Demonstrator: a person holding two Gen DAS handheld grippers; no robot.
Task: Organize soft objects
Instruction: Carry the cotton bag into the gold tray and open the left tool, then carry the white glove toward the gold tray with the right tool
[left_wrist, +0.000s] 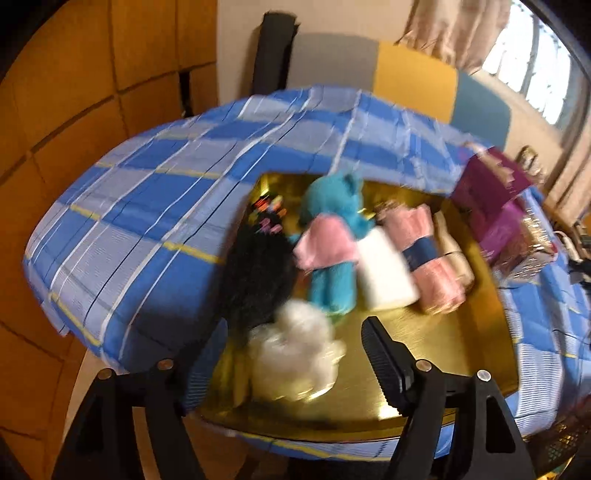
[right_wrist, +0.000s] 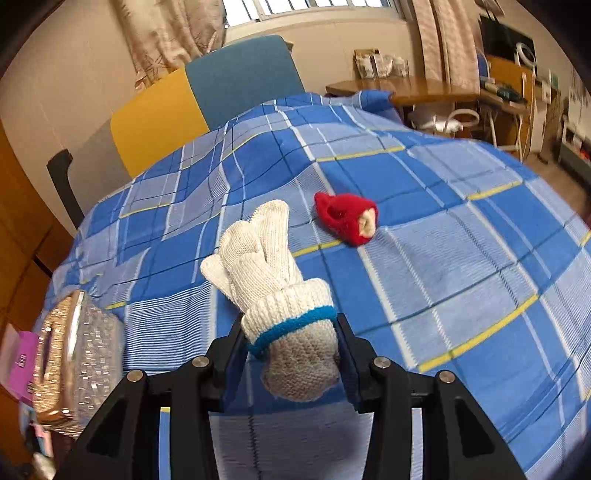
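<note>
Our right gripper (right_wrist: 291, 354) pinches a knitted glove (right_wrist: 273, 273) by its cuff, with the cuff squeezed between the two jaws and the glove's fingers sticking out ahead over the blue checked cloth (right_wrist: 461, 258). The hold is only on the soft end, so we think the glove could slip out or flop and drag on the cloth if we swing it fast. A small red toy (right_wrist: 349, 218) lies on the cloth a little past the glove, apart from it. Our left gripper (left_wrist: 280, 354) has its jaws spread wide and holds nothing. A fluffy white thing (left_wrist: 295, 347) sits between them on the gold tray (left_wrist: 461, 332). Past it lie a blue teddy (left_wrist: 332, 243), a white roll (left_wrist: 384, 269) and a pink towel (left_wrist: 428, 258), side by side and touching.
</note>
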